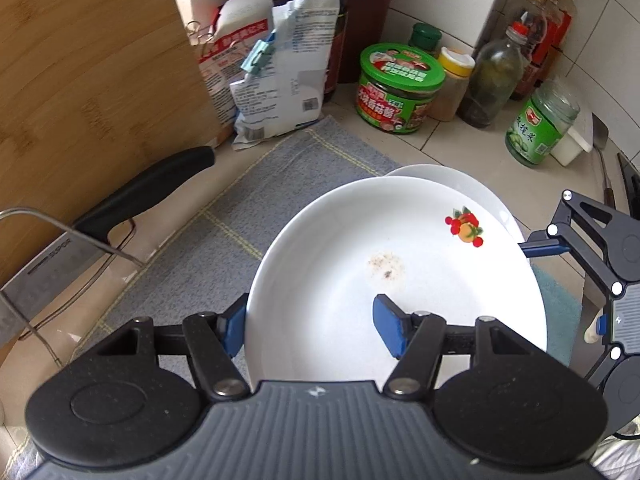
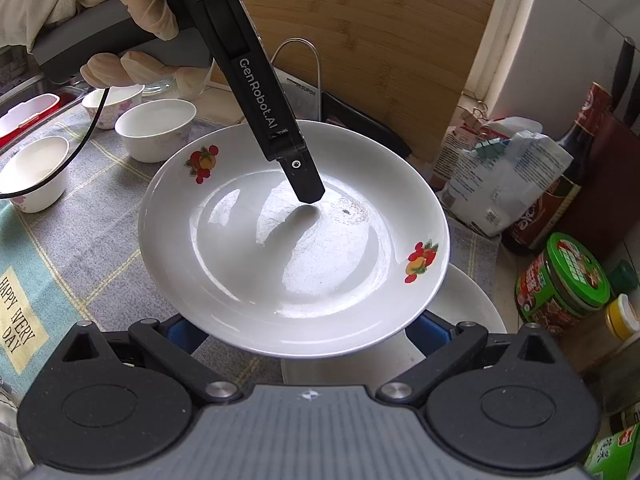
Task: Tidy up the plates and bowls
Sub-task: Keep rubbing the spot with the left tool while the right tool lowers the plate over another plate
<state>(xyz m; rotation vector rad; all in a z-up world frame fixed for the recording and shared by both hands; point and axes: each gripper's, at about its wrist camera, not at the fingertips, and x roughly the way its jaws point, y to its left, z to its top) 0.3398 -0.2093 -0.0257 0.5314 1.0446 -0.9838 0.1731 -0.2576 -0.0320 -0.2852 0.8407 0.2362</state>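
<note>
A white plate with fruit prints (image 1: 384,272) (image 2: 292,240) sits tilted above a second white plate (image 1: 452,178) (image 2: 468,304). My left gripper (image 1: 310,326) is open and straddles the printed plate's near rim, one blue pad outside, one over the plate's inside. In the right wrist view its finger (image 2: 304,180) hangs just above the plate's inside. My right gripper (image 2: 304,334) is open, its blue pads under the plate's near edge on either side. Three small white bowls (image 2: 156,128) stand on the grey cloth at far left.
A bamboo cutting board (image 1: 92,68) (image 2: 368,44), a cleaver (image 1: 120,216) in a wire rack, food bags (image 1: 272,72), a dark sauce bottle (image 1: 324,12), jars (image 1: 396,88) and bottles (image 1: 496,76) ring the counter. A checked cloth (image 1: 224,208) (image 2: 80,232) lies beneath.
</note>
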